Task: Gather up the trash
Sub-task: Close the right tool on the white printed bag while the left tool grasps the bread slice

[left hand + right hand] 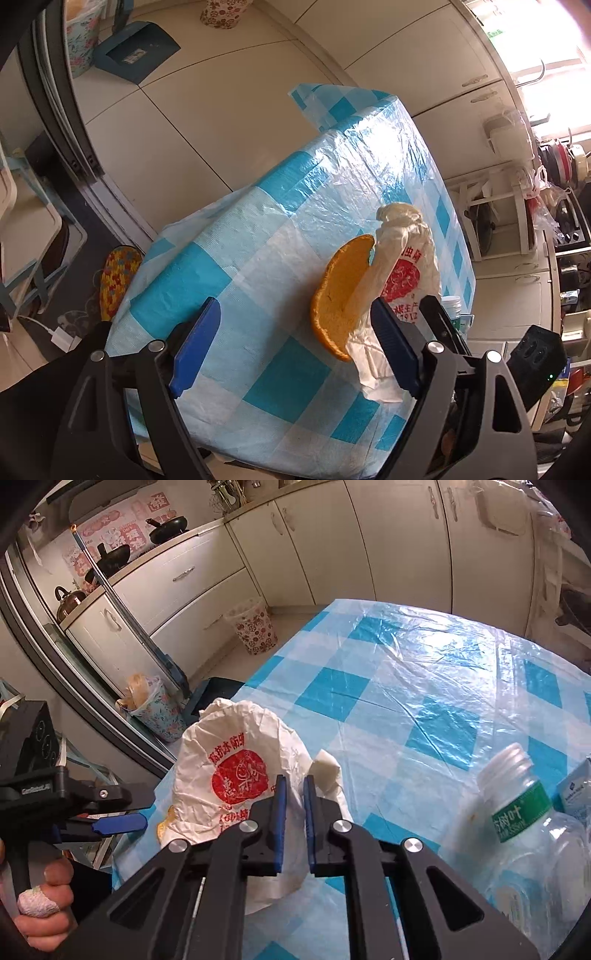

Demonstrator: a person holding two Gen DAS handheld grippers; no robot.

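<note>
Right wrist view: your right gripper [294,786] has pinched its two blue pads onto a fold of the crumpled white paper bag with the round red print [236,771]. The bag lies near the edge of the table with the blue and white checked plastic cloth [424,701]. A bit of orange shows under the bag's left side. To the right lies a clear plastic bottle with a green label and no cap [532,812], apart from the bag. Your left hand [44,904] shows at the left edge, wrapped around its handle, with a white bandage on one fingertip.

In the left wrist view, your left gripper [291,328] has its blue pads spread wide and grips nothing. The curved piece of orange peel [340,295] leans against the bag, between those pads but touching neither one. On the floor past the table stand a flowered bin [221,13] and a blue dustpan [136,50].
</note>
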